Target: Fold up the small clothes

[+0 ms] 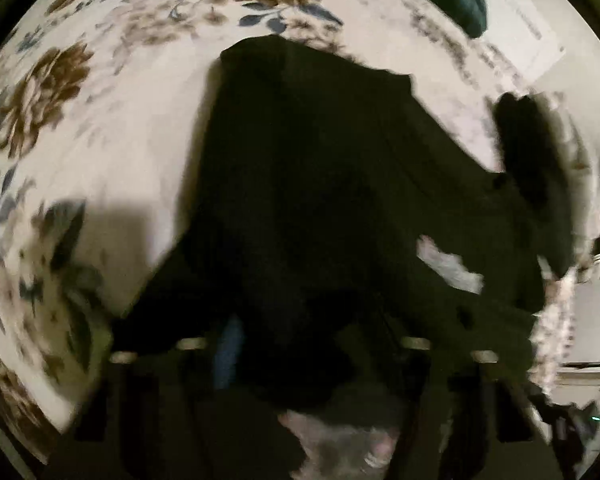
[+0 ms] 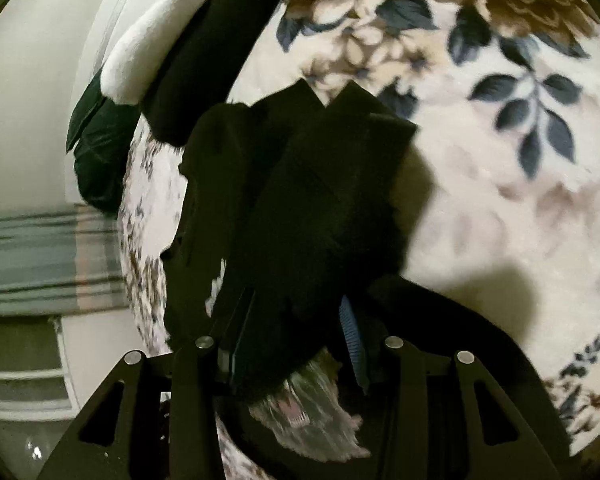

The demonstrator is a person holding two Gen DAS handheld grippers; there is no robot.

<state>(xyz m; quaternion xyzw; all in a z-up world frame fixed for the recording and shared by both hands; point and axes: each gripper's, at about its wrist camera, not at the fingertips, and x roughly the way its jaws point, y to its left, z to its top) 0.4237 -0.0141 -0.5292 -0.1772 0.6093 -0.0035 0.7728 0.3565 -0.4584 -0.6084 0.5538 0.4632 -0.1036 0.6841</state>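
A small black garment (image 1: pixel 308 184) hangs lifted over the cream floral blanket (image 1: pixel 111 128). In the left wrist view its near edge drapes between the fingers of my left gripper (image 1: pixel 300 344), which looks shut on it; the view is blurred. In the right wrist view the same black garment (image 2: pixel 324 200) runs from my right gripper (image 2: pixel 295 336), whose blue-padded fingers (image 2: pixel 350 332) are closed on its edge. The cloth hides most of both fingertips.
The floral blanket (image 2: pixel 480 168) covers the bed. A dark green pillow (image 2: pixel 99 148) and a white cloth (image 2: pixel 147 48) lie at the bed's far edge. A striped rug (image 2: pixel 39 256) lies on the floor beside the bed.
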